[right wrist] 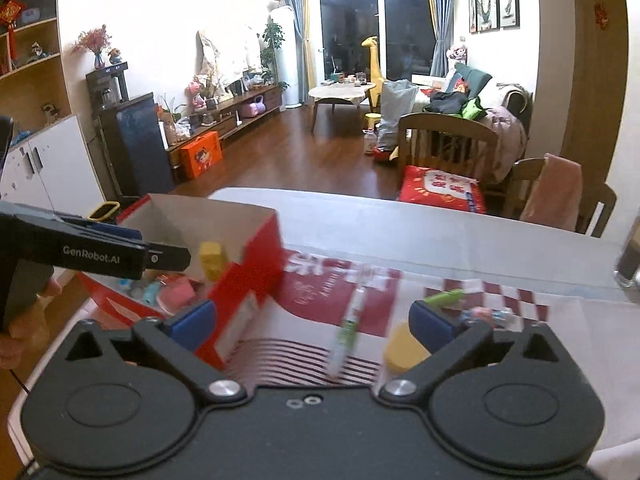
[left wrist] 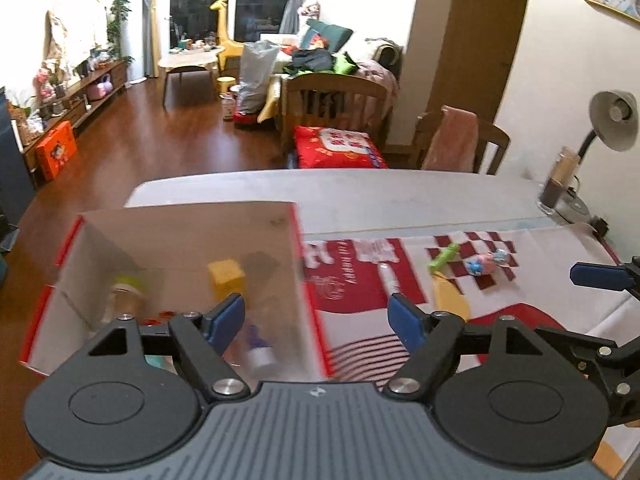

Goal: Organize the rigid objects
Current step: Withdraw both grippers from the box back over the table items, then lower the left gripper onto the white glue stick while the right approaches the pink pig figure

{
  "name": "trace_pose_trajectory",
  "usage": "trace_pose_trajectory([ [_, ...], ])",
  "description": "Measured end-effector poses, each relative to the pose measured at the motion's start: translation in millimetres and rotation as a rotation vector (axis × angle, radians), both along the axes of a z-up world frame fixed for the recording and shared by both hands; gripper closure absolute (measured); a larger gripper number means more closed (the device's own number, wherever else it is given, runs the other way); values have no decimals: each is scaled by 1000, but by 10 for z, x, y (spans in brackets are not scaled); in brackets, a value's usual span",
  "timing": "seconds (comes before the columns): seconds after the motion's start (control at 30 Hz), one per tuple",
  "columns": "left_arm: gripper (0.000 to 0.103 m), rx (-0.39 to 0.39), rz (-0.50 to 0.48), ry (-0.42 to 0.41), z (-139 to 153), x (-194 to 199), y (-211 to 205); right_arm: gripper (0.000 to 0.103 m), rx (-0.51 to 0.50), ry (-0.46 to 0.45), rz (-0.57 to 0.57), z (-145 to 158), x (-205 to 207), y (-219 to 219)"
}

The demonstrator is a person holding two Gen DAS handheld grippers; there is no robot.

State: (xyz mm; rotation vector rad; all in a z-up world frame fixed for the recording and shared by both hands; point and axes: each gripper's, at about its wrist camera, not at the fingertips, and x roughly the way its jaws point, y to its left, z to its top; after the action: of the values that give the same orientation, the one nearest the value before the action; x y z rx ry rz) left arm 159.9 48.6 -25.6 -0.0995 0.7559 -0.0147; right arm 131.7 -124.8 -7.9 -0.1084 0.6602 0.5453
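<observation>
Right wrist view shows the right gripper (right wrist: 312, 320) with its jaws spread wide and nothing between them, hanging above a red-and-white cloth (right wrist: 320, 300) on the tabletop (right wrist: 440, 220). Directly ahead of the gap lies a slim pen-like tube (right wrist: 348, 332), white with a green band. Its long axis runs near to far, almost in line with the fingers, tilted slightly to the right at the far end. Just right of it sits a yellow piece (right wrist: 402, 348), partly hidden behind the right finger, and farther right lie a green marker (right wrist: 444, 299) and a small pink-and-blue toy (right wrist: 486, 315).

To the left stands the red cardboard box (right wrist: 248, 276), already holding a yellow block (right wrist: 211, 260) and some pink and teal items. The left gripper (left wrist: 316, 320) hovers over the box's right wall, jaws also apart and empty.

My judgement: the tube is the likely next pick, and the right hand is plainly the nearer one. Since the tube lies along the fingers rather than across them, the jaws can close on its sides as they stand, once lowered around it. The blur makes the tube's exact ends hard to place.
</observation>
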Motion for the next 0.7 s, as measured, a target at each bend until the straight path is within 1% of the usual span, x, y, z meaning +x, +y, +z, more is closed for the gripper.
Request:
trace_pose_trajectory([
  [0.17, 25, 5, -10, 15, -134, 115, -386, 0, -17, 19, -50, -110, 121, -385],
  [0.37, 25, 18, 8, 46, -368, 317, -765, 0, -20, 58, -83, -303, 266, -785],
  [0.53, 25, 16, 34, 72, -561, 498, -950, 0, -40, 67, -79, -424, 407, -1011],
  [0.7, 25, 28, 64, 87, -722, 659, -1096, 1, -58, 66, -102, -536, 647, -1203],
])
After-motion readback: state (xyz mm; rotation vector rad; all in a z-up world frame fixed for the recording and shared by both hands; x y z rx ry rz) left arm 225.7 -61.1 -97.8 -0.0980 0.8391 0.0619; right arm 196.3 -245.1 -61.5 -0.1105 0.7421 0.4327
